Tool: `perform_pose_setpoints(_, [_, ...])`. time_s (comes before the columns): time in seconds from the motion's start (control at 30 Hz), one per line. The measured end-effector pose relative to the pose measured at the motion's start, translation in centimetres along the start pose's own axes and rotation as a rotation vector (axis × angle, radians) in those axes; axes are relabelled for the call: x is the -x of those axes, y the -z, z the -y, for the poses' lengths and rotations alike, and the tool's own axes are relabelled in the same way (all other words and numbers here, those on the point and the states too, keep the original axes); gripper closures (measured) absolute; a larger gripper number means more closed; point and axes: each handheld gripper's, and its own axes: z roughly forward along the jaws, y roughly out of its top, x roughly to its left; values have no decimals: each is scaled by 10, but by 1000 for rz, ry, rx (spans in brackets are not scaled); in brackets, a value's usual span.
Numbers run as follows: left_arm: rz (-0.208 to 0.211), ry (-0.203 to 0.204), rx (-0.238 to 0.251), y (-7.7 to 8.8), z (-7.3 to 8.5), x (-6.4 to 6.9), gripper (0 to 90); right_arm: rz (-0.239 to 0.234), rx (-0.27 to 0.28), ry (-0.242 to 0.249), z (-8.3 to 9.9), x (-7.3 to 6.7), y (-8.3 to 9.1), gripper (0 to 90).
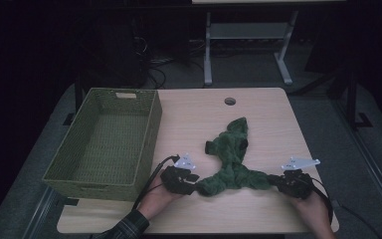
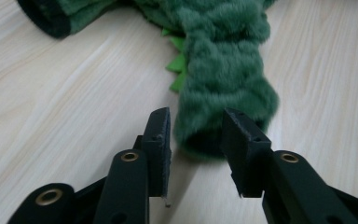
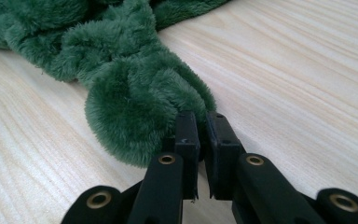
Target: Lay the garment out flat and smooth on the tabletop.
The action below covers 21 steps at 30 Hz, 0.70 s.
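Note:
A fuzzy green garment point(image 1: 231, 159) lies spread on the wooden table point(image 1: 199, 114), with two limbs reaching toward the near edge. My left gripper point(image 1: 191, 185) is at the end of the left limb point(image 2: 223, 70). Its jaws stand apart, and the limb's end sits between them without being squeezed point(image 2: 198, 123). Small light-green spikes point(image 2: 179, 65) line that limb. My right gripper point(image 1: 278, 183) is shut on a pinch of the right limb's end point(image 3: 135, 107), its jaws almost together point(image 3: 203, 123).
A woven green basket point(image 1: 151, 134) stands open on the table's left side, close to my left hand. A round cable hole point(image 1: 230, 101) sits near the far edge. Bare wood lies behind and right of the garment.

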Motion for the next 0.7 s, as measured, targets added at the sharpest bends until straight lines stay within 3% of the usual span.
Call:
perform_pose_setpoints(0.07, [16, -2, -20, -7, -2, -2, 663, -4, 2, 8, 0, -1, 0, 844])
perform_pose_setpoints(0.17, [7, -32, -67, -12, -4, -5, 897, -10, -1, 15, 0, -2, -1, 846])
perform_pose_setpoints(0.33, [-3, -10, -90, -3, 0, -8, 900, -12, -5, 17, 2, -3, 2, 850])
perform_pose_setpoints(0.47, [43, 43, -15, 6, 8, -9, 898, -25, -7, 16, 6, -9, 6, 850])
perform_pose_setpoints(0.5, [34, 45, 1, 6, 8, -9, 844, -24, -8, 27, 6, -10, 5, 849])
perform_pose_setpoints(0.53, [19, 31, 2, 4, 7, -7, 719, -24, -8, 30, 5, -11, 5, 850])
perform_pose_setpoints(0.57, [23, 11, -2, 2, 6, -7, 659, -25, -9, 35, 4, -12, 4, 850])
perform_pose_setpoints(0.7, [18, 10, 31, -5, 0, -10, 565, -26, -13, 28, 4, -11, 3, 849])
